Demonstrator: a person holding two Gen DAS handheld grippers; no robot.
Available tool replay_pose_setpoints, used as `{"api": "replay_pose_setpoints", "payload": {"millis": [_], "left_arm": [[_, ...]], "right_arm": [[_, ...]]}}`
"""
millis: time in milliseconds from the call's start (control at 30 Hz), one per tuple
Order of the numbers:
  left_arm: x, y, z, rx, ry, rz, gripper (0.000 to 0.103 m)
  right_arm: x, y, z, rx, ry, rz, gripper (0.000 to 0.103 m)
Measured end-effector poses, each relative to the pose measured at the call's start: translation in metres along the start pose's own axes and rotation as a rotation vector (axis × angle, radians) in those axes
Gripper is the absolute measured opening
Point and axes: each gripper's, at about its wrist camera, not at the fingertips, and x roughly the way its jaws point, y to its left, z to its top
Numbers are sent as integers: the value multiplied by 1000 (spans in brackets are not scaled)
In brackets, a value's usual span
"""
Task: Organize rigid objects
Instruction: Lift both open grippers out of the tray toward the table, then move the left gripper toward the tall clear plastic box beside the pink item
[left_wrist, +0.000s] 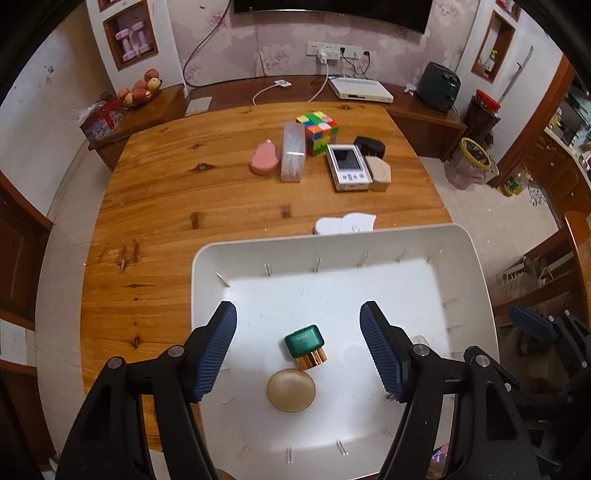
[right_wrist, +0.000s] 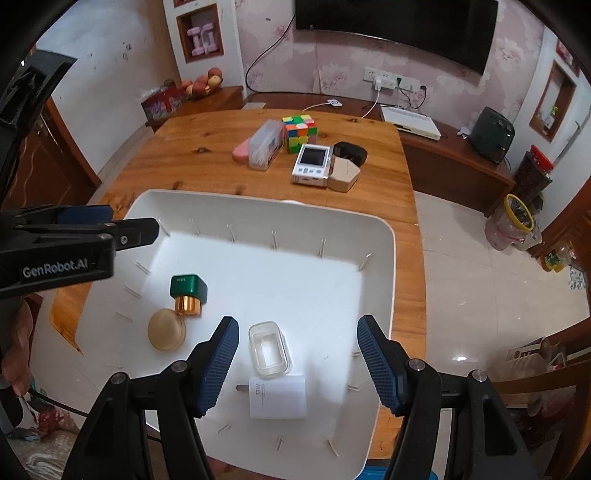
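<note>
A white tray (left_wrist: 476, 280) (right_wrist: 384, 266) sits at the near end of the wooden table (left_wrist: 166, 206). In it lie a green-capped gold bottle (left_wrist: 306, 346) (right_wrist: 187, 295), a beige round case (left_wrist: 291, 390) (right_wrist: 167, 334), a small clear box (right_wrist: 269, 349) and a white charger (right_wrist: 277, 397). My left gripper (left_wrist: 299, 314) hangs open above the bottle and the case, touching neither. My right gripper (right_wrist: 298, 325) hangs open over the clear box and the charger, with nothing between its pads. In the right wrist view the left gripper (right_wrist: 125, 223) shows from the side over the tray's left rim.
At the far end of the table stand a colour cube (left_wrist: 317, 131), a clear swab box (left_wrist: 293, 151), a pink case (left_wrist: 264, 158), a white device with a screen (left_wrist: 347, 166), a beige box (left_wrist: 378, 171) and a black item (left_wrist: 369, 146). A flat white piece (left_wrist: 343, 223) lies behind the tray.
</note>
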Motion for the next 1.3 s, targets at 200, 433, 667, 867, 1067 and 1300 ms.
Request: {"api": "replay_pose_setpoints", "payload": {"millis": [200,433,667,867,1067,1300], "left_arm": [[-9,8,11,-16,-21,7,73],[-13,16,34,-23,-40,8,73],[-9,21,73,-7,-67,-7,73],[14,14,111,37,-72,-24,73],[64,6,142,54,-38,-35,73],[136,4,169,28,35,-32,73]], "right_arm": [[1,-4,6,27,-2,20,68],[-4,-5,15,53,-18,45,68],[-8,-13,43,86,-46,71,68],[-13,-31,94,108,-102,31,68],[-4,-52,163,122,-154,-25,68],[52,-71,224,160,-107,5,68]]}}
